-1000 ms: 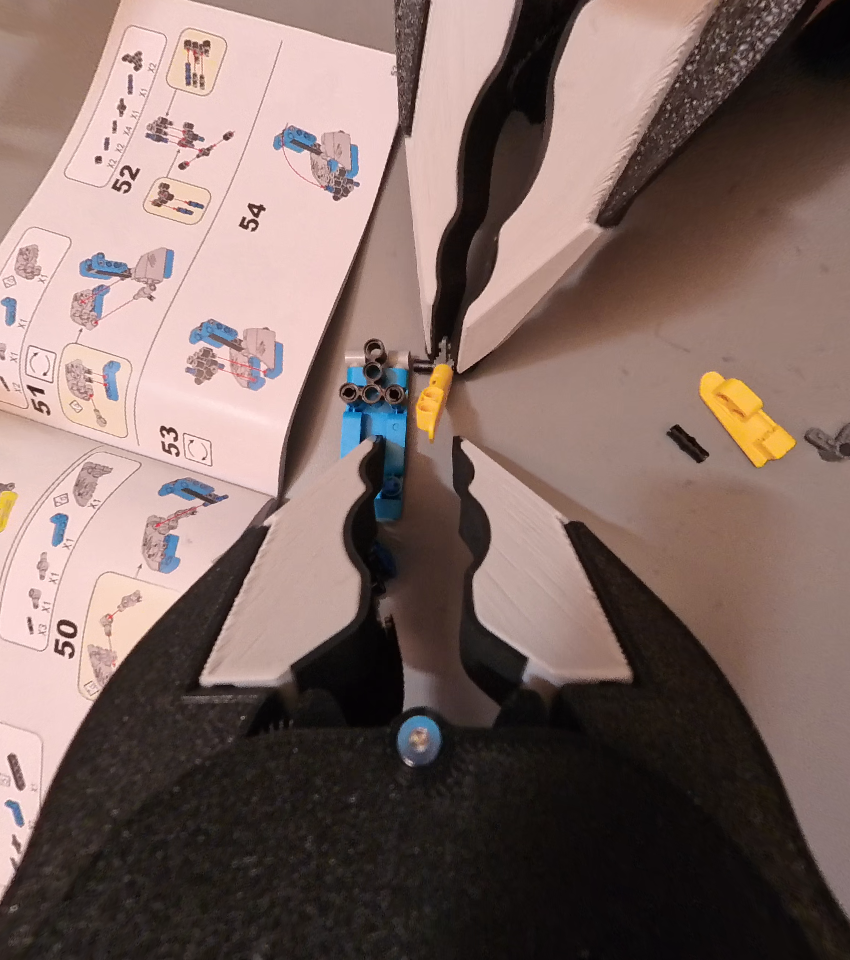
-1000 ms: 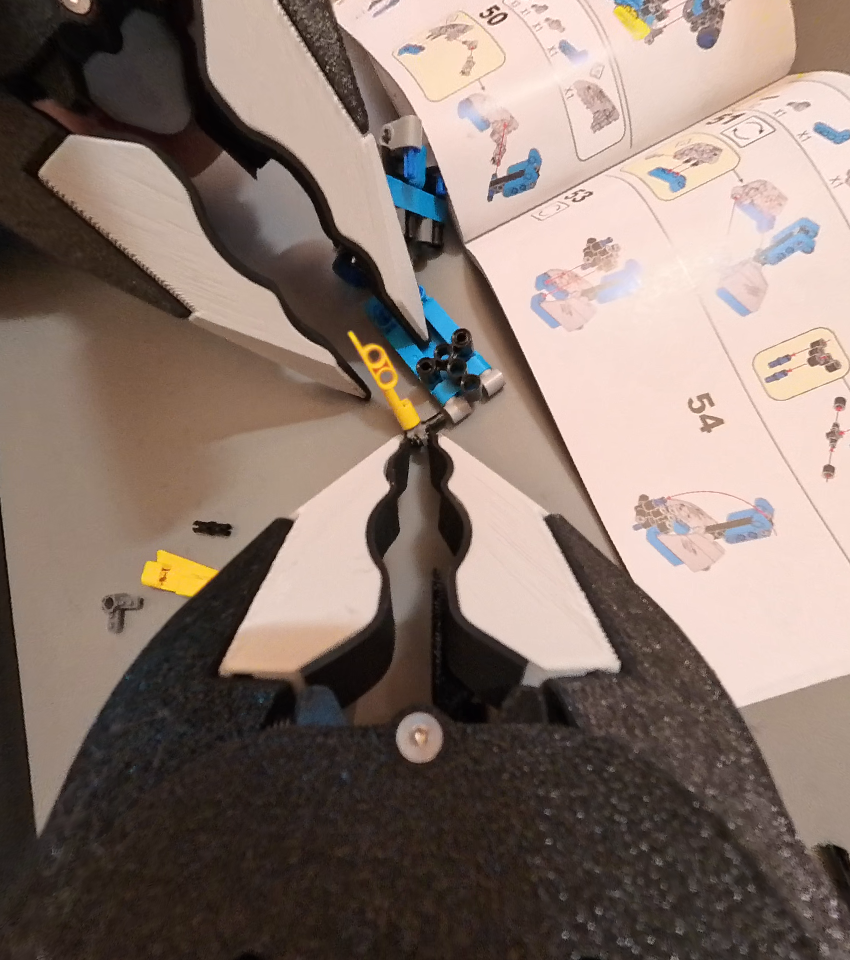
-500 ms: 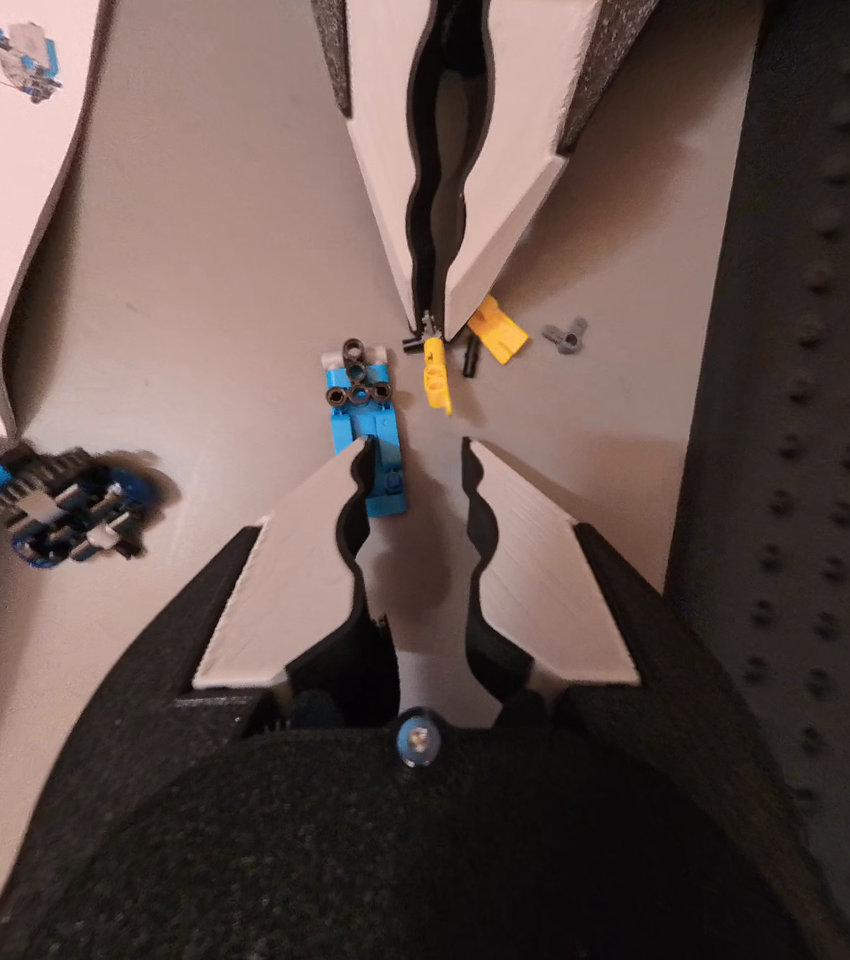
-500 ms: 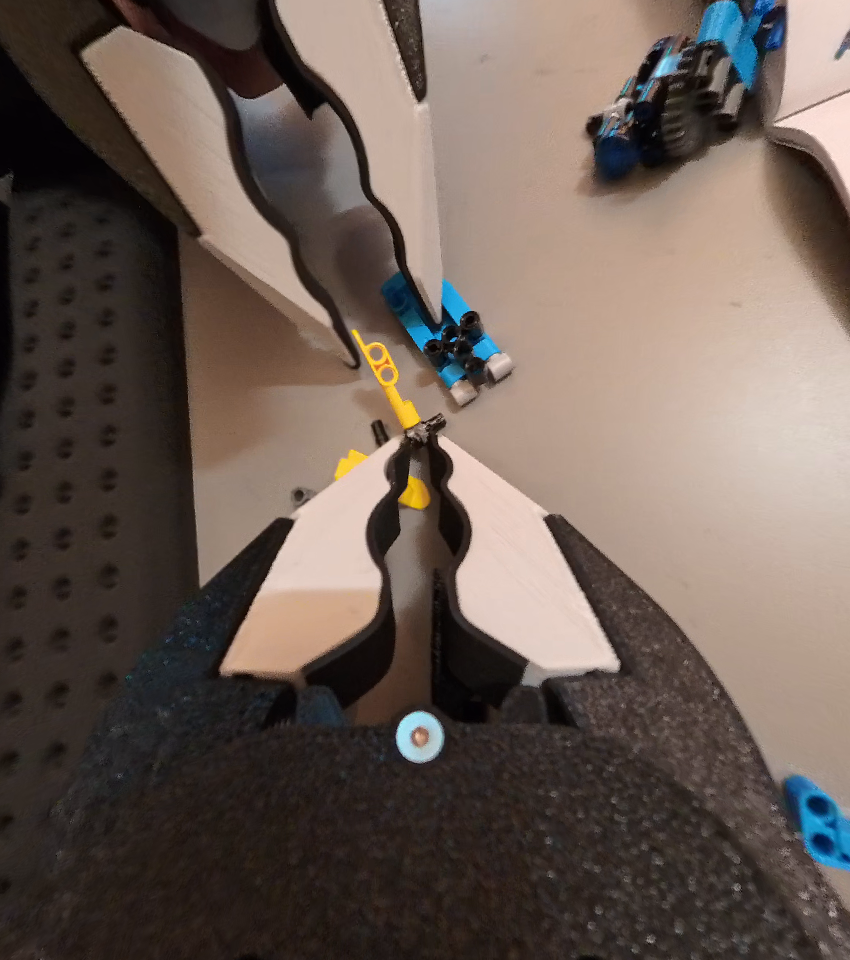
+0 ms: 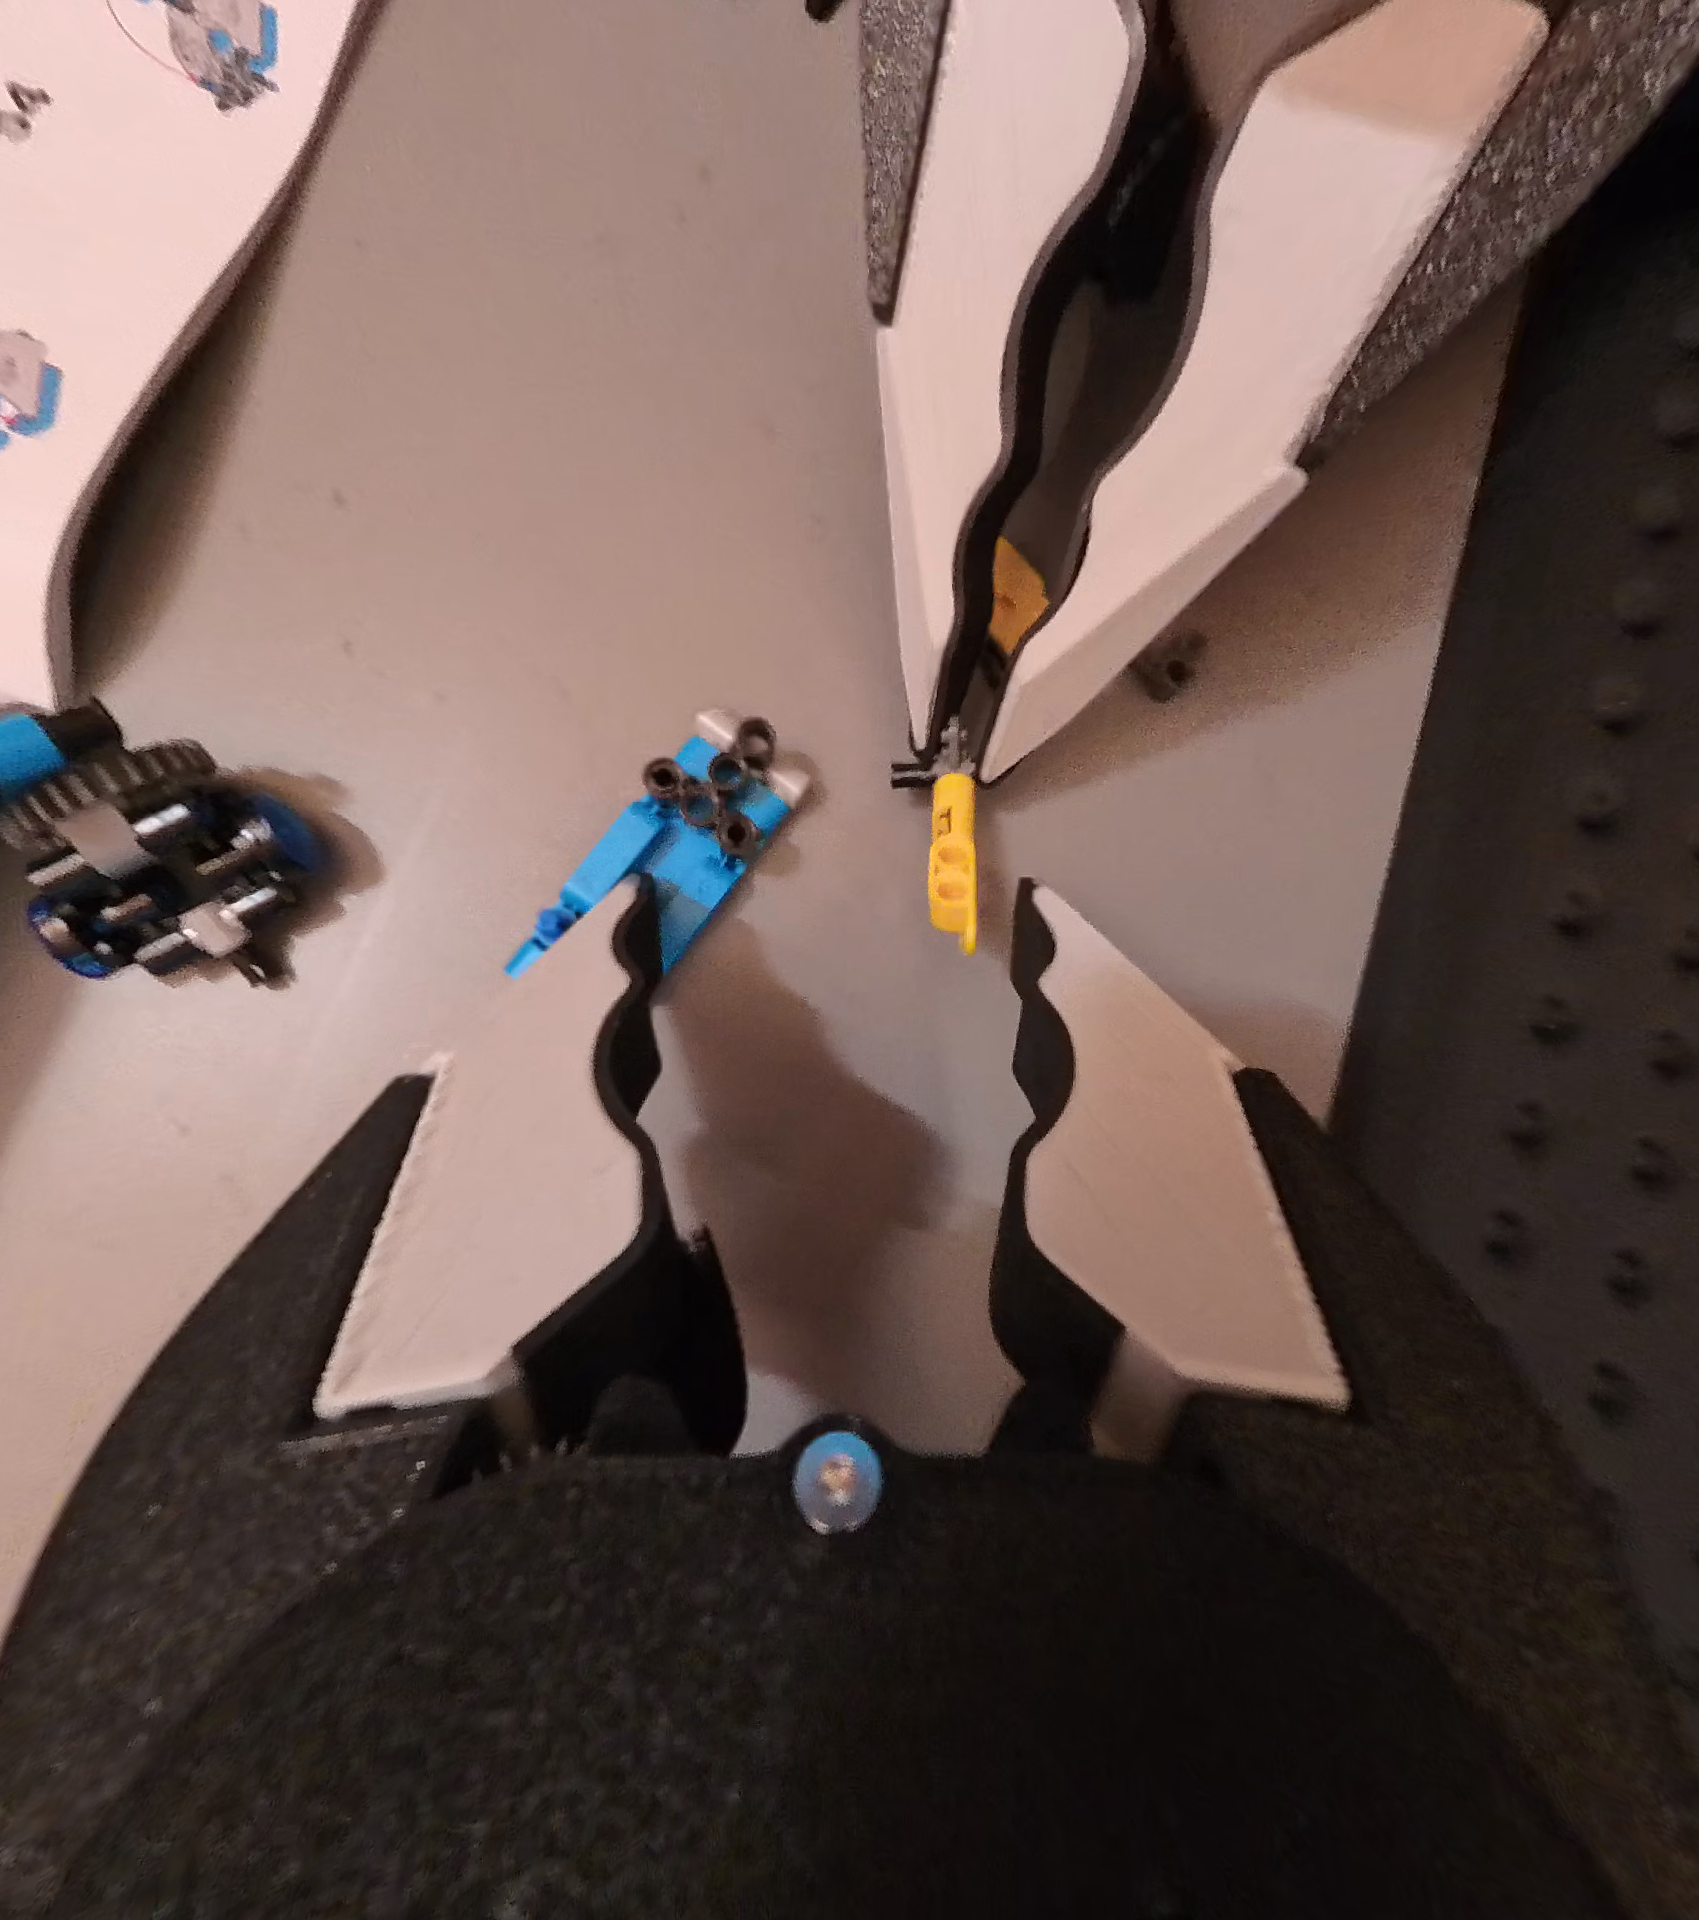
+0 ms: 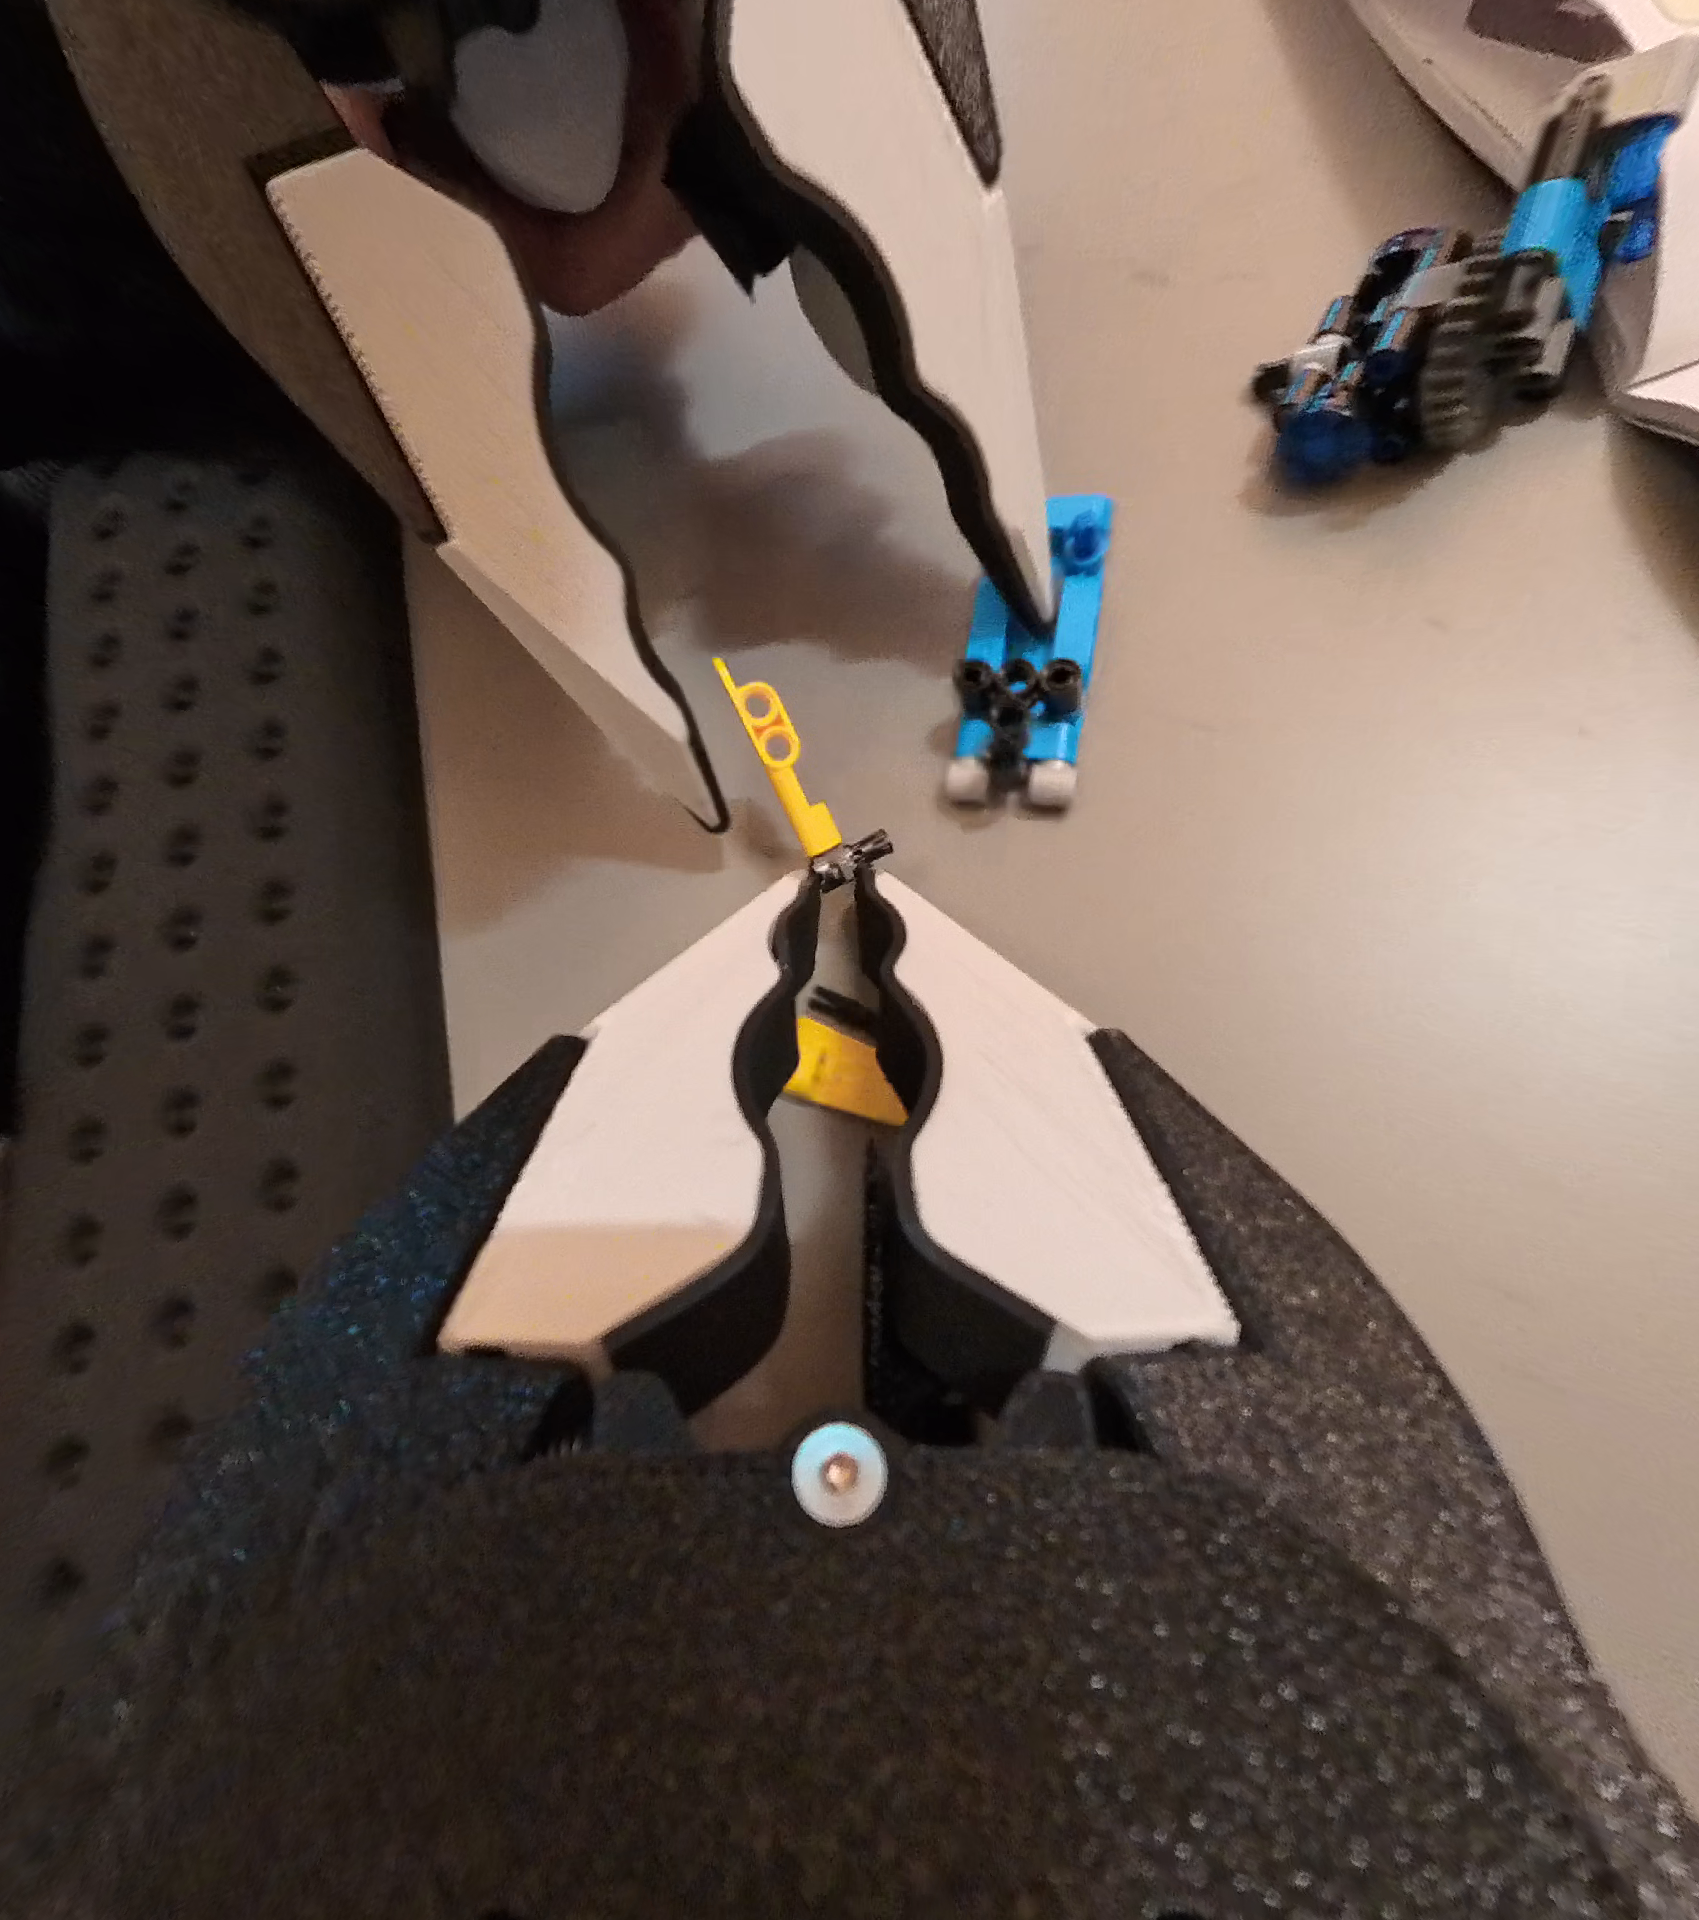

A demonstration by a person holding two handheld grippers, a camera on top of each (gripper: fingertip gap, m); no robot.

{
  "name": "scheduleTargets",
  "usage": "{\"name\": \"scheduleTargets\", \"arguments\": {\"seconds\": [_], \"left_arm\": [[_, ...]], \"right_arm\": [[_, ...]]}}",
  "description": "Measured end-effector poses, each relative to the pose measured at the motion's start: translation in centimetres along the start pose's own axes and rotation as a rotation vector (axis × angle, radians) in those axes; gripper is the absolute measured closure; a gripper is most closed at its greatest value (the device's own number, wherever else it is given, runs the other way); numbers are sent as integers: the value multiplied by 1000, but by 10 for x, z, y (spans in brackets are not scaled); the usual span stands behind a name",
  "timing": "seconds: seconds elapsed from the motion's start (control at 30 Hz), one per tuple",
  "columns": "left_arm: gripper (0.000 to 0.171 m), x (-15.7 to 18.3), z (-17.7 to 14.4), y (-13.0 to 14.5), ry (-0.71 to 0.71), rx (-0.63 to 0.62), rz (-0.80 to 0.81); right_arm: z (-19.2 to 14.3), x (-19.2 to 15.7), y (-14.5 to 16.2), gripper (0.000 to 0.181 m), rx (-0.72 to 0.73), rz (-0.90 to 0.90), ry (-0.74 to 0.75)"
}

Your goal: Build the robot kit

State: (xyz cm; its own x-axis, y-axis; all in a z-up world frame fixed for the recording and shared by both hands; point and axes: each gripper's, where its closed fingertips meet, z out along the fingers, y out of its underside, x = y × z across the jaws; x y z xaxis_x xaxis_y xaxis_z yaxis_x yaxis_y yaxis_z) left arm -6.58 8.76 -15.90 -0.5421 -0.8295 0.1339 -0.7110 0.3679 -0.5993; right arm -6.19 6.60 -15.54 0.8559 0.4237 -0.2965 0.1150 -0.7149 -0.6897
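Right wrist view is showing your right gripper [image 6: 840,878] pressed together, pinching the small black connector [image 6: 850,852] at the end of a slim yellow piece [image 6: 777,753], which is sticking out beyond the tips above the worktop [image 5: 564,468], near the edge bordering the dark perforated mat [image 5: 1603,935]. Your left gripper [image 5: 829,904] is standing spread and holding nothing; one tip is resting on the small blue assembly [image 5: 699,842], the other is sitting just beside the yellow piece. A larger blue-and-black assembly [image 5: 149,873] is lying against the open booklet [image 5: 14,312] at the far side, and a flat yellow part [image 6: 840,1075] is showing under your right gripper.
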Motion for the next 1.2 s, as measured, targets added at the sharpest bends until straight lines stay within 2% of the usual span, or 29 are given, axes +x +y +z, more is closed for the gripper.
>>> {"name": "scheduleTargets", "arguments": {"seconds": [0.13,0.3,0.43,0.5,0.77,1.2], "left_arm": [[101,6,-10,0,-27,18,-5],[96,-5,-32,-17,-6,162,-42],[93,-15,-5,0,19,85,-16],[104,-17,-3,-3,-2,112,18],[124,-20,1,1,-28,104,61],[131,-24,1,1,-46,115,84]], "right_arm": [[8,-3,-4,174,16,-18,64],[6,7,-6,174,33,7,107],[10,8,-5,174,33,25,107],[12,11,-4,174,29,35,127],[11,14,-5,174,44,55,130],[8,24,-5,172,41,-36,235]]}}
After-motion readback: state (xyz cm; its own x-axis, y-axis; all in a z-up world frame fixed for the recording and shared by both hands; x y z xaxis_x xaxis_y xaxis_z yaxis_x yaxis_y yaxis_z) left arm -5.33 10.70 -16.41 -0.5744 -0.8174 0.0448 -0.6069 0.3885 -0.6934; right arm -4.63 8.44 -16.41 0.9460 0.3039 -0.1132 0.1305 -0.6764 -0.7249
